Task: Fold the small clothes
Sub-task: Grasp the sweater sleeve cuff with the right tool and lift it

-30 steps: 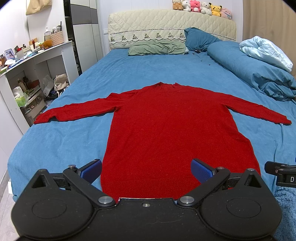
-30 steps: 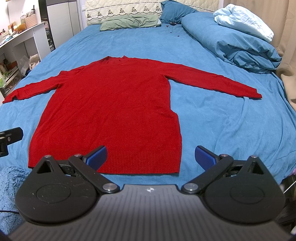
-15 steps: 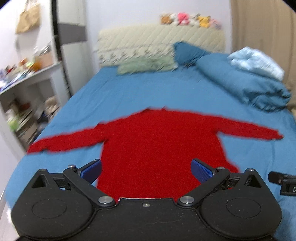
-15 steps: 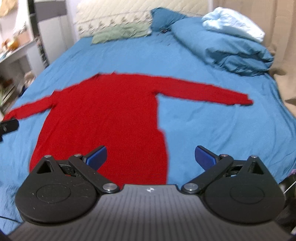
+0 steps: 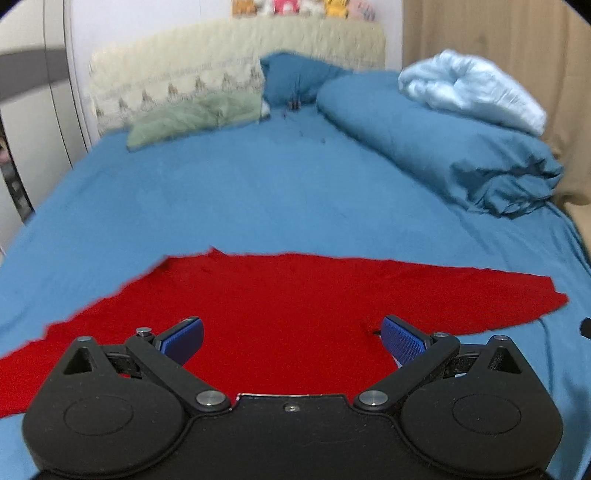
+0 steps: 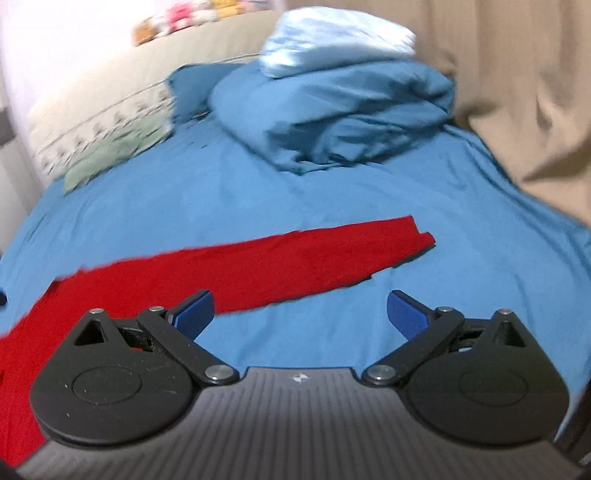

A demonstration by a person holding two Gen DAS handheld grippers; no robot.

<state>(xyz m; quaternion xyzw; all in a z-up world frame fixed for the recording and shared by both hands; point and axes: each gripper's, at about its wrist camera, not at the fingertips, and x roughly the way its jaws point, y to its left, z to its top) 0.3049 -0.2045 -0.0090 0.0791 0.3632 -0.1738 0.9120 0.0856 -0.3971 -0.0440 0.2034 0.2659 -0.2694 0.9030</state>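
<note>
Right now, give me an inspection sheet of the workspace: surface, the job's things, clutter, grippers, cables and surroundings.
Surface: bed with a blue sheet, lightly wrinkled.
Job's things: red sweater lying flat and unfolded; one sleeve stretched out to the right.
Clutter: rolled blue duvet with a light blue blanket on top, green pillow, blue pillow.
Grippers: left gripper open over the sweater body, holding nothing; right gripper open near the sleeve, holding nothing.
Cables: nothing seen.
Surroundings: quilted headboard with soft toys on top, beige curtain on the right; views blurred.
</note>
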